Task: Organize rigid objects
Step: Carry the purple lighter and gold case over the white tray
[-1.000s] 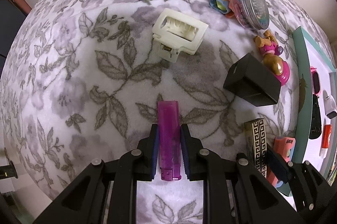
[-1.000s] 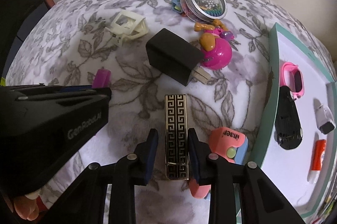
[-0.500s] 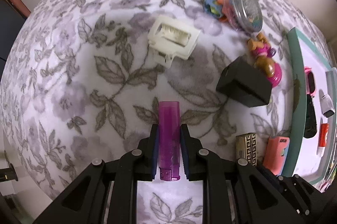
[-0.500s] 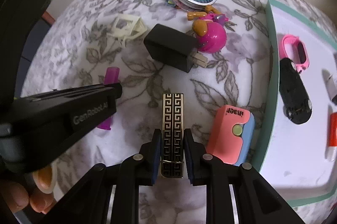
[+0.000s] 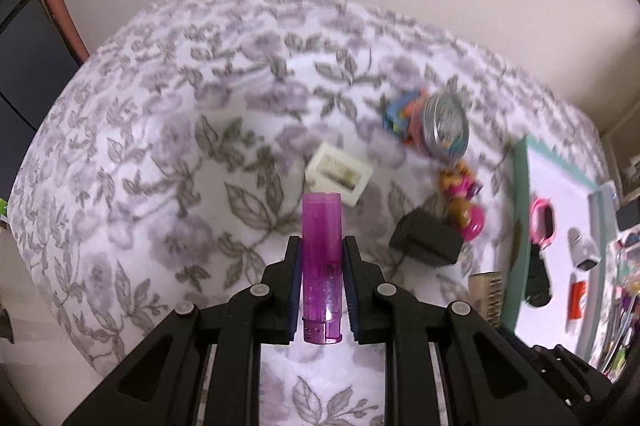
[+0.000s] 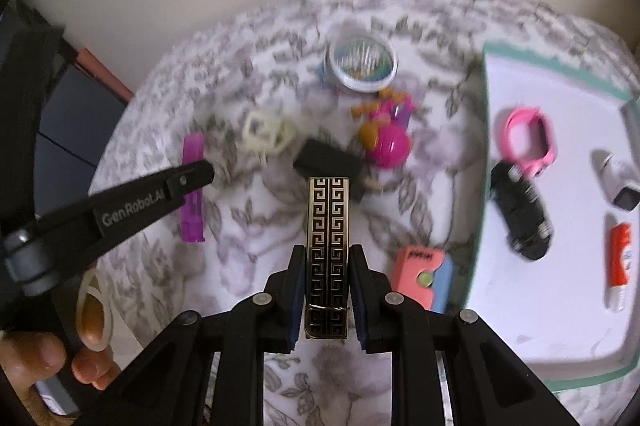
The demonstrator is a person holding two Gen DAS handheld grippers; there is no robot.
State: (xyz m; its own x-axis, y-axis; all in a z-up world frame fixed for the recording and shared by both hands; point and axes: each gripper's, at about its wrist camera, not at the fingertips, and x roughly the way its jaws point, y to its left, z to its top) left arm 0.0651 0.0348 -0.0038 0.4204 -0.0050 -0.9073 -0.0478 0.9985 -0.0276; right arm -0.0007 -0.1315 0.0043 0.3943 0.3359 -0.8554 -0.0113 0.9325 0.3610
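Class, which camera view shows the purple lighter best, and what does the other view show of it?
The left wrist view: the purple lighter fills the centre, sharp, clamped upright between the left gripper jaws. In the right wrist view the lighter is small, off to the left, partly crossed by the left gripper's black finger.

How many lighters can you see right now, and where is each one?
2. The translucent purple plastic lighter is clamped in the left gripper, lifted off the floral blanket. The black lighter with gold key pattern is clamped in the right gripper. Others may be hidden.
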